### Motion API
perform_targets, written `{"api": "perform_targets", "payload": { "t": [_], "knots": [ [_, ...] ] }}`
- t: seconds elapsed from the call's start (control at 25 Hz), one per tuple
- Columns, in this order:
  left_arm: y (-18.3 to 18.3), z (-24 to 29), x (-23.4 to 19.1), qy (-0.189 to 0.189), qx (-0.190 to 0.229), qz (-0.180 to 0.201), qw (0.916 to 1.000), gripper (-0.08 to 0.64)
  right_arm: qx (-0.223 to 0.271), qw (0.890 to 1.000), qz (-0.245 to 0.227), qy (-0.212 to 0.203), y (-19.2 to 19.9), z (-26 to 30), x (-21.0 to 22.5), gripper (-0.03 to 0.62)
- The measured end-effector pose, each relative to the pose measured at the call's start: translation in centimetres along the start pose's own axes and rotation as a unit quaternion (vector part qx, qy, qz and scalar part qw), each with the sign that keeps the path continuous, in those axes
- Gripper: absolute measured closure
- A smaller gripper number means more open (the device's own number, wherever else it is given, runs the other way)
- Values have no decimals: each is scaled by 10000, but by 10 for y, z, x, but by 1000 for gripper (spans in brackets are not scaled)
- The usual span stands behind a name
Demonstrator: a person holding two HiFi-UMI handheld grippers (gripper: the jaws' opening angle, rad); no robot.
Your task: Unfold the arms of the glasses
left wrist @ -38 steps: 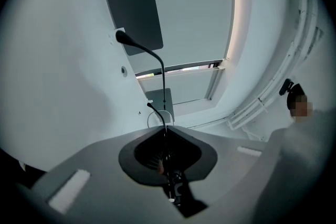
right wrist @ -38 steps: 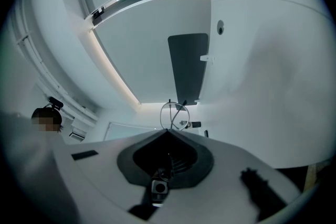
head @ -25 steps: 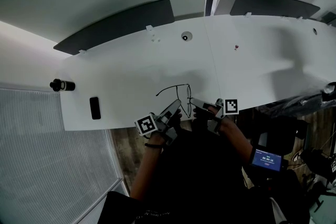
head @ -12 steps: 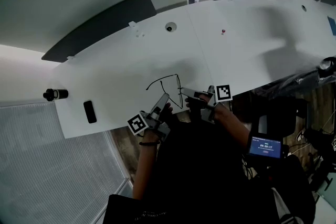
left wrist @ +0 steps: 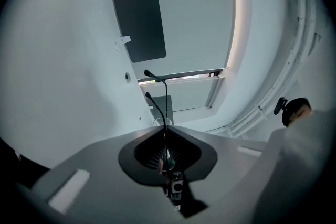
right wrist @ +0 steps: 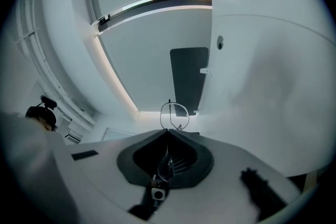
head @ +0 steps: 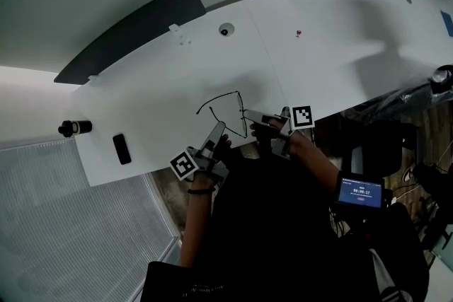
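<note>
Thin black wire glasses (head: pixel 228 112) are held over the white table (head: pixel 340 46) near its front edge, between my two grippers. My left gripper (head: pixel 218 128) comes in from the lower left and is shut on a glasses arm; in the left gripper view its jaws (left wrist: pixel 166 131) pinch that thin arm (left wrist: pixel 165 102), and a second curved arm (left wrist: pixel 155 105) shows beside it. From the right, my right gripper (head: pixel 248 114) is shut on the frame. In the right gripper view a round lens rim (right wrist: pixel 174 115) stands just past the right gripper (right wrist: pixel 168 131).
A small black rectangular object (head: pixel 121 149) and a black cylinder (head: pixel 73 127) lie at the table's left end. A round grommet (head: pixel 226 30) and a small red dot (head: pixel 299 32) sit farther back. Dark panels (head: pixel 131 35) stand behind the table. A lit screen (head: pixel 361 191) is at lower right.
Both grippers keep their hold on the glasses in the same pose. Only the head view has drifted, so the table sits a little higher and further left in the picture.
</note>
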State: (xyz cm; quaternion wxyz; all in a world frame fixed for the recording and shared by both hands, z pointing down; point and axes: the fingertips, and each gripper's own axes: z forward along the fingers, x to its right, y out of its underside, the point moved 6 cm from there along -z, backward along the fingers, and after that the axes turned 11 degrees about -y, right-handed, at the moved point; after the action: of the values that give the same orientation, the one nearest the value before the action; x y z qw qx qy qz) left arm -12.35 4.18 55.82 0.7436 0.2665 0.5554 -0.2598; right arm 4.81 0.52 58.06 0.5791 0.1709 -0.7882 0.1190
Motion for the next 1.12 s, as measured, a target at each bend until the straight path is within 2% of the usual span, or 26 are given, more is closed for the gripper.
{"api": "perform_targets", "payload": {
  "t": [0.48, 0.8, 1.12],
  "knots": [
    [0, -5, 0, 6, 153, -135, 9998, 546, 320, 9993, -89, 141, -8, -5, 2, 581],
    [8, -8, -1, 4, 137, -169, 9998, 546, 828, 9964, -117, 143, -19, -16, 2, 583],
    [15, -4, -5, 8, 3, -104, 9999, 545, 975, 9948, -219, 195, -23, -27, 4, 581]
  ]
}}
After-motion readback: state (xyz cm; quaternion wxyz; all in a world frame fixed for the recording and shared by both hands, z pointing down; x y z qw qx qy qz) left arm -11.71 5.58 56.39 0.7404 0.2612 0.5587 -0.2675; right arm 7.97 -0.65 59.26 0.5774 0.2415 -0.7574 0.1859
